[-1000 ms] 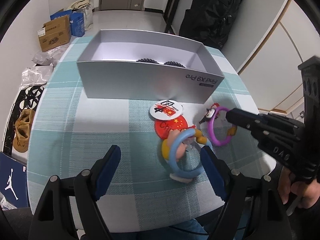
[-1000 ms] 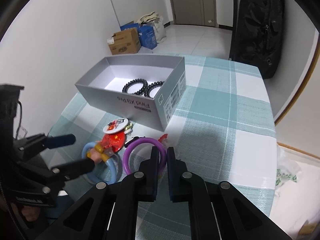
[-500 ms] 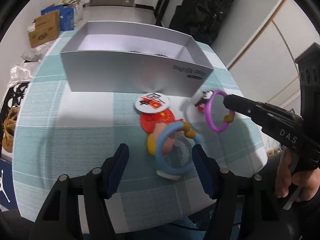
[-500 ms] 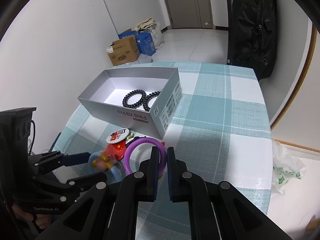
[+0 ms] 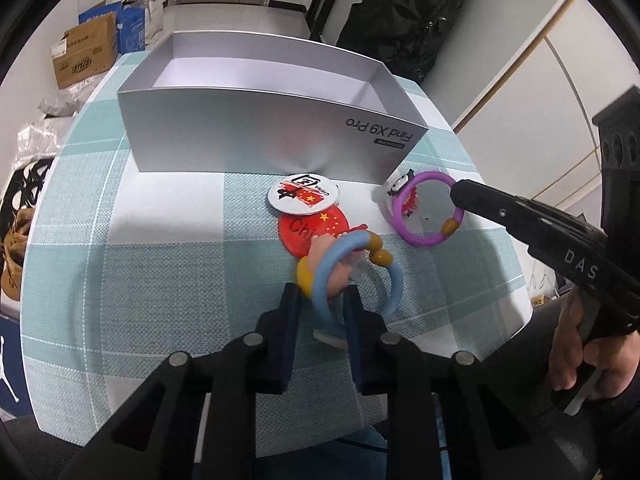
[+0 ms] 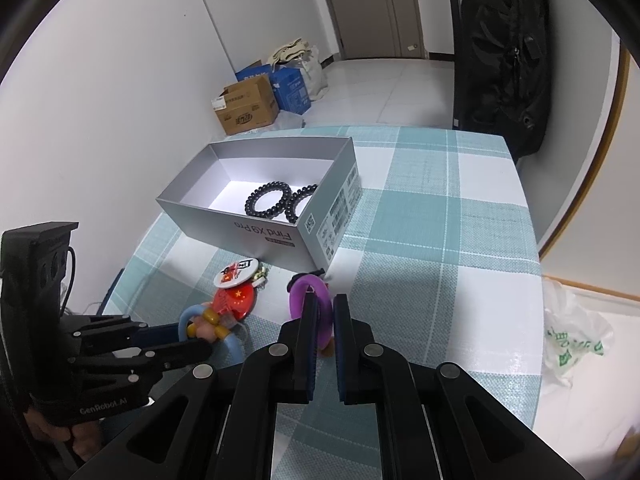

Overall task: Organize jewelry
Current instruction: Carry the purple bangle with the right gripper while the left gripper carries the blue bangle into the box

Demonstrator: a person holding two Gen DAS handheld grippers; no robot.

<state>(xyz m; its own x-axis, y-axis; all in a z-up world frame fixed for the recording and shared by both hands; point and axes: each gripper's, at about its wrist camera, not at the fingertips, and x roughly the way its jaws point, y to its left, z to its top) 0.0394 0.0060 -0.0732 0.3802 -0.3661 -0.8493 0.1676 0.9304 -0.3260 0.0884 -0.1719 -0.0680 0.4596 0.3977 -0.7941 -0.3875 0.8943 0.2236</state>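
My left gripper is shut on a blue ring bracelet with orange beads and a pink charm, at the near table edge. My right gripper is shut on a purple ring bracelet and holds it above the table; in the left wrist view the purple bracelet hangs from its tip. The open grey box stands behind; it holds two black coil bracelets.
A white round badge lies on a red round badge between box and bracelets. A small black-and-white charm lies by the box corner. The checked tablecloth extends right. Cardboard boxes and a black backpack stand beyond.
My left gripper has closed on the blue bracelet. My right gripper has lifted the purple bracelet and pulled back from the box.
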